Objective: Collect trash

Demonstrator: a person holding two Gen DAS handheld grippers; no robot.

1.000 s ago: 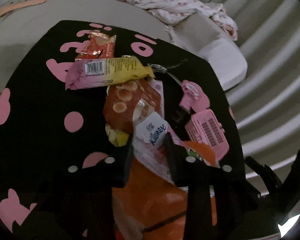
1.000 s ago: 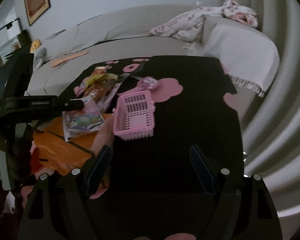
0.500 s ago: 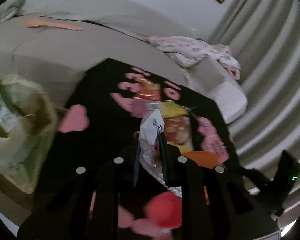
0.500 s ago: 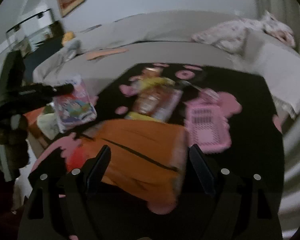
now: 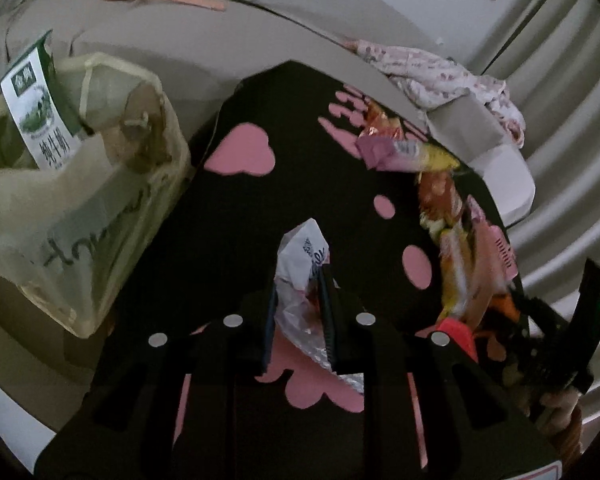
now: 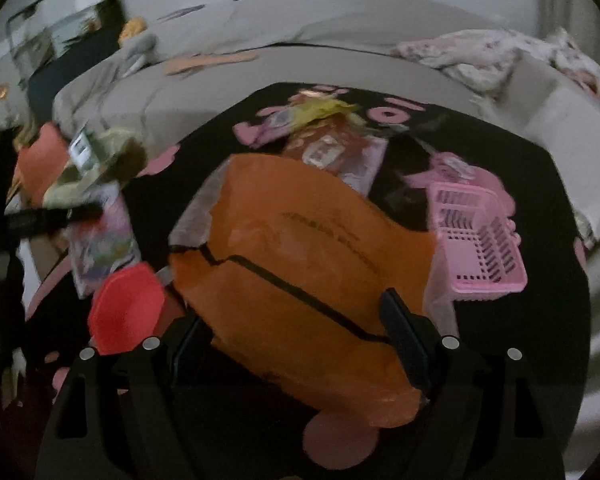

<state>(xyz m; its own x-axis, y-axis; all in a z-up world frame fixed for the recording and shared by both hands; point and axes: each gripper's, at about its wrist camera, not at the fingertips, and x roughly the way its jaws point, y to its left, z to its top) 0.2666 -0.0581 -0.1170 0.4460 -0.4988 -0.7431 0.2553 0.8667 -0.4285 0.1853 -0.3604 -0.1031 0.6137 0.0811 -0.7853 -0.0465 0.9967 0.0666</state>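
A grey sofa [image 5: 228, 36] is curving around the far side of the scene, with a floral blanket [image 5: 440, 68] lying crumpled on its right end. In front of it, a black table [image 5: 236, 216] printed with pink shapes is carrying most of the litter.

An orange plastic bag [image 6: 300, 264] is lying flat across the near middle of the table in the right wrist view. The right gripper [image 6: 296, 324] is hovering just over its near edge with its fingers spread wide, one on either side of the bag; whether they are touching it cannot be told.

Off the left edge of the table, a beige trash bag [image 5: 72, 208] is standing open, with a green-and-white milk carton [image 5: 40, 108] sticking up out of it at a tilt.

A pink slotted basket [image 6: 480, 236] is sitting on the right side of the table, just beside the orange bag. At the far end, a pile of snack wrappers [image 6: 324, 136] is lying in a loose heap, red, yellow and pink. A red lid [image 6: 128, 312] is resting near the left corner of the orange bag.

The left gripper [image 5: 298, 300] is pinching a crumpled tissue packet [image 5: 300, 276] between narrowly set fingers, holding it lifted above the table, right of the trash bag and well apart from it.
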